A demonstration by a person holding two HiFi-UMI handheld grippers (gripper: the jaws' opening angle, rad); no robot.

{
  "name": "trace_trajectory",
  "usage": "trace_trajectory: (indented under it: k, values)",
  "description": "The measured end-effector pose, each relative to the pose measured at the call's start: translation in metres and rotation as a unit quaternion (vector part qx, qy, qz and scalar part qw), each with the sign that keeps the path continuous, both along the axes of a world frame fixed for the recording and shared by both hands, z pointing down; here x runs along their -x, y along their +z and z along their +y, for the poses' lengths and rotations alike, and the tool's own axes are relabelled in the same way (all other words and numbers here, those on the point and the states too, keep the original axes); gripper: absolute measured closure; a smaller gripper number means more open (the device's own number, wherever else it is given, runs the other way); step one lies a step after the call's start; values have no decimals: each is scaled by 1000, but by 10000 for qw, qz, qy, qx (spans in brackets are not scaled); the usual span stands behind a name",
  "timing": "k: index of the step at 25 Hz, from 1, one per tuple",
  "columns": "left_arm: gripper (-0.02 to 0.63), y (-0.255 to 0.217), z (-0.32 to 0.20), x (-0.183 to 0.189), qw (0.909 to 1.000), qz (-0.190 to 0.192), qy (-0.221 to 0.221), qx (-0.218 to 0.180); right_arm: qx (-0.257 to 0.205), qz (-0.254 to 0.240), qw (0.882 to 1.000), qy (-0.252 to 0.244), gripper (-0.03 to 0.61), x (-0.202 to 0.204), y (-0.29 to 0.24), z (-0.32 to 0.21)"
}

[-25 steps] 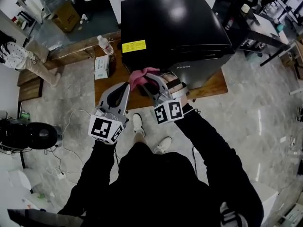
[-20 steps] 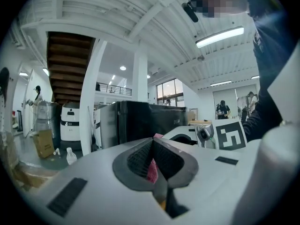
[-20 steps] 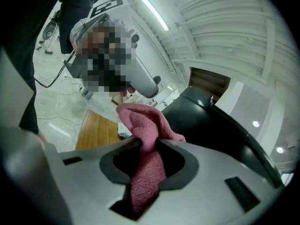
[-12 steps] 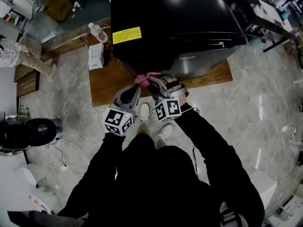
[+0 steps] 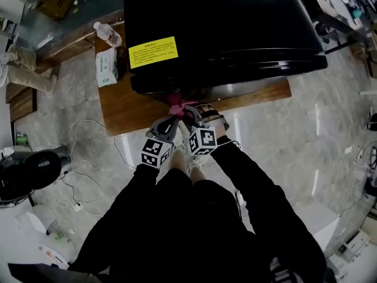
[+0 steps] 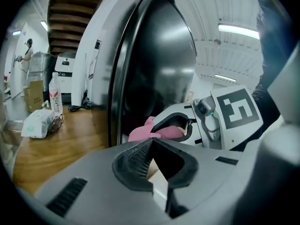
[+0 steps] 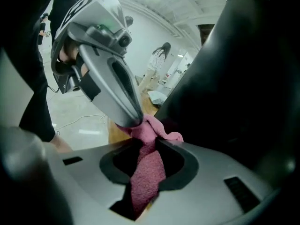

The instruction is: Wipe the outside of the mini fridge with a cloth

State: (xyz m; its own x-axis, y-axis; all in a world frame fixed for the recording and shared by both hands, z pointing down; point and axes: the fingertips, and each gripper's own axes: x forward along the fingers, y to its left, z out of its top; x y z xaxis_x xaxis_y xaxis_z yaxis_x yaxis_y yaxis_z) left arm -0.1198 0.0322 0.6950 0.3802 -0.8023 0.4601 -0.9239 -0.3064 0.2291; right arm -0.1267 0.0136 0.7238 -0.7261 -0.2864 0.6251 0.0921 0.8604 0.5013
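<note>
The black mini fridge (image 5: 224, 28) fills the top of the head view and stands on a low wooden platform (image 5: 126, 108). At its lower near corner sits a pink cloth (image 5: 175, 106). My right gripper (image 5: 184, 112) is shut on the cloth, a strip of which runs back between its jaws (image 7: 147, 168) next to the dark fridge wall (image 7: 243, 88). My left gripper (image 5: 172, 118) is shut beside it. Its tip (image 7: 131, 121) touches the cloth's edge. In the left gripper view the cloth (image 6: 140, 132) lies just past the closed jaw tip (image 6: 152, 142); nothing pink shows between the jaws.
A water bottle (image 5: 107, 34) and a soft tissue pack (image 5: 107, 66) sit on the platform left of the fridge. Cables (image 5: 88, 152) trail over the marble floor. A round black device (image 5: 29, 173) stands at the far left. The person's feet are under the grippers.
Both grippers have gone down along the fridge's front corner with the cloth and drawn closer together. The fridge now looms larger in the head view.
</note>
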Motion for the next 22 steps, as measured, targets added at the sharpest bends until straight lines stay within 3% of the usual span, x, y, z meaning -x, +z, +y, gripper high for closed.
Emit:
trace_trajectory:
  k: [7, 10, 12, 14, 18, 22]
  values:
    - [609, 46, -7, 9, 9989, 125, 130, 425, 363, 475, 9981, 148, 476, 9, 55, -8]
    - [609, 46, 0, 7, 9987, 132, 122, 478, 729, 746, 9942, 268, 474, 6, 75, -3]
    - [609, 36, 5, 3, 9990, 77, 147, 426, 1062, 665, 9917, 280, 469, 2, 71, 4]
    - [609, 18, 10, -3, 9994, -3, 181, 299, 1216, 251, 9919, 285, 469, -4, 46, 9]
    - [609, -41, 5, -20, 9995, 15, 171, -256, 1014, -878, 9886, 681, 468, -34, -27, 5]
    - [609, -119, 0, -62, 9948, 91, 314, -961, 611, -1966, 9709, 1224, 468, -88, -117, -6]
